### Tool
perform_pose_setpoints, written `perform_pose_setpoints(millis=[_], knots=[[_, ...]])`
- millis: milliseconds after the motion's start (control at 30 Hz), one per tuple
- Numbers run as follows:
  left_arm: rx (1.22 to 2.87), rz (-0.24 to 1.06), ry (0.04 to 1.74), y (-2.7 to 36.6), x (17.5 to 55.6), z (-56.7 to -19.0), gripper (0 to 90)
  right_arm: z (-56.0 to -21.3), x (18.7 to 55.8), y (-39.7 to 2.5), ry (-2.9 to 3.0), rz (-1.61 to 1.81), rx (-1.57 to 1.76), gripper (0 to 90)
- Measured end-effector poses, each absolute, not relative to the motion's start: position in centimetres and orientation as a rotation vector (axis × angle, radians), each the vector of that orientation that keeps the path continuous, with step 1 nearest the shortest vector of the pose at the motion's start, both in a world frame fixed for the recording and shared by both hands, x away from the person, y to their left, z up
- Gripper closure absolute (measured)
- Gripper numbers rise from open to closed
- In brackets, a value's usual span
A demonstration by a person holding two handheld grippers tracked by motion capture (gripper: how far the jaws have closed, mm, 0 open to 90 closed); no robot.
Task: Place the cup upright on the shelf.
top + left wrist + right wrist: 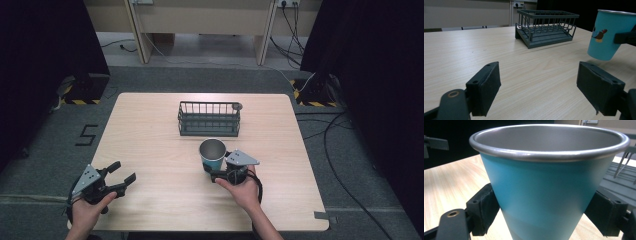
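Observation:
A teal metal cup [212,155] with a silver rim is held upright near the table's middle, just in front of the wire rack. My right gripper [217,164] is shut on it, its pads [482,207] pressing the lower wall of the cup [544,195] from both sides. In the left gripper view the cup [607,35] shows a small cartoon print and hangs slightly above the wood, with a shadow under it. My left gripper [124,171] stands open at the front left of the table, and nothing lies between its pads [484,87].
A dark grey wire rack [209,120] stands empty at the back middle of the light wooden table [150,130], just behind the cup. Cables run over the carpet to the right of the table. Dark curtains hang on both sides.

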State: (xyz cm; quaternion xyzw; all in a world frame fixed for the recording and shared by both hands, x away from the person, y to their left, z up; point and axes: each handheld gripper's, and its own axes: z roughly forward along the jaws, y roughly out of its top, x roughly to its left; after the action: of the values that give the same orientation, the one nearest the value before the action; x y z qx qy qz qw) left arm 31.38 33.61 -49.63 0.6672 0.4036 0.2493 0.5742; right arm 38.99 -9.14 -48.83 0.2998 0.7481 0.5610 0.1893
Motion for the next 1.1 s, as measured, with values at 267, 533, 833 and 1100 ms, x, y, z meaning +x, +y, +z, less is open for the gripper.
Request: perform_pose_setpoints(millis=[267,533,833,1100], knots=[[1.562,0.583,0.946,33.6,31.4,-49.6,18.5,-47.8,39.6,-9.2,2.068,1.596,0.843,19.2],[1.562,0.582,0.946,33.6,31.4,-49.6,18.5,-46.9,40.4,-9.4,2.031,1.604,0.845,19.2],[1.562,0.581,0.946,33.6,31.4,-49.6,18.6,-46.1,41.3,-9.4,1.997,1.606,0.853,19.2],[1.562,0.581,0.946,33.6,31.4,-49.6,18.6,-45.3,42.4,-9.1,1.97,1.615,0.857,19.2]])
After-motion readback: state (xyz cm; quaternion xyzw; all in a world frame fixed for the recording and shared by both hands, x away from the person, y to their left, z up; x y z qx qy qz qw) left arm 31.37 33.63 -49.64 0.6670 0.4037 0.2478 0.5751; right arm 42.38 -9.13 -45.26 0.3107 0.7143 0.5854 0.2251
